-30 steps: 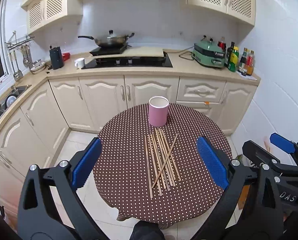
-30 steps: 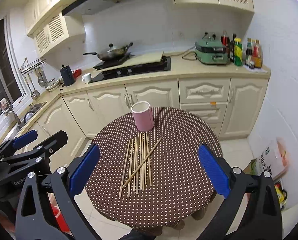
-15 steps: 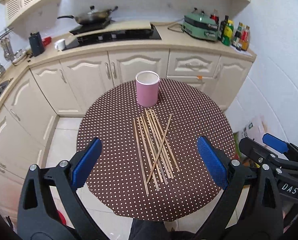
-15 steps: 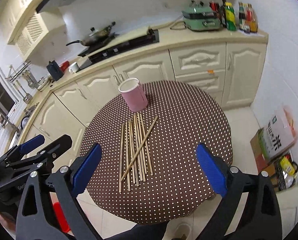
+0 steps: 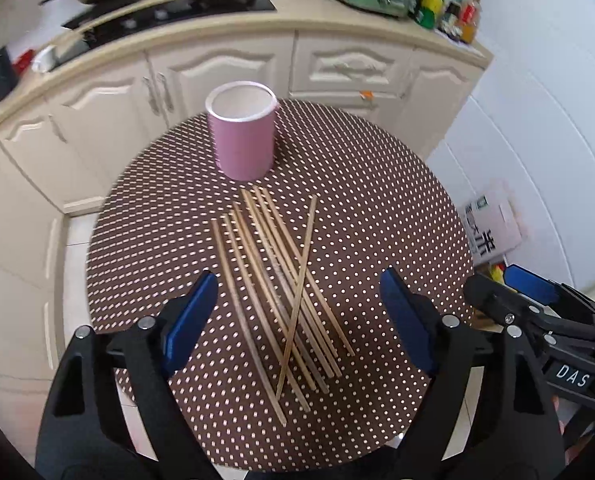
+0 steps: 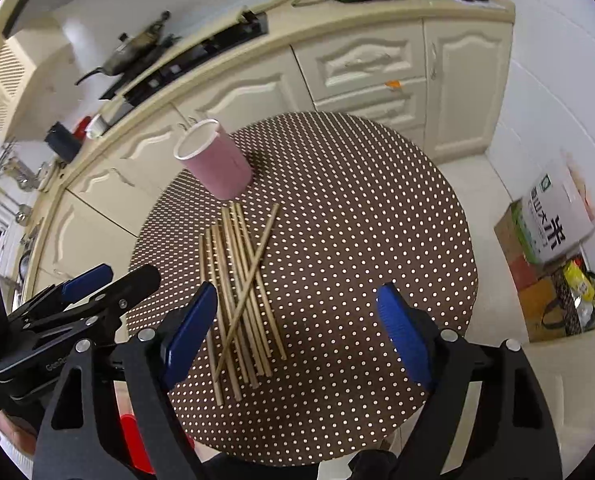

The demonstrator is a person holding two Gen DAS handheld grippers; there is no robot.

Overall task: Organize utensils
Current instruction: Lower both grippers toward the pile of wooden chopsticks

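Both grippers are chunky black plastic frames with silver screws and ribbed blue pads; the right gripper (image 5: 537,292) has a white "DAS" label on its side.

Left wrist view: looks steeply down from above the near edge of the round table with the brown white-dotted cloth (image 5: 377,184), facing the cream kitchen cabinets (image 5: 225,68) beyond its far edge. Right wrist view: the same steep downward look, set further right and rolled, so the cabinets (image 6: 361,60) slant. Both views share the whole tabletop (image 6: 357,200), the pink cylindrical holder (image 5: 243,132) (image 6: 215,164) near its far edge, and the loose wooden chopsticks (image 5: 281,288) (image 6: 241,288) at centre.
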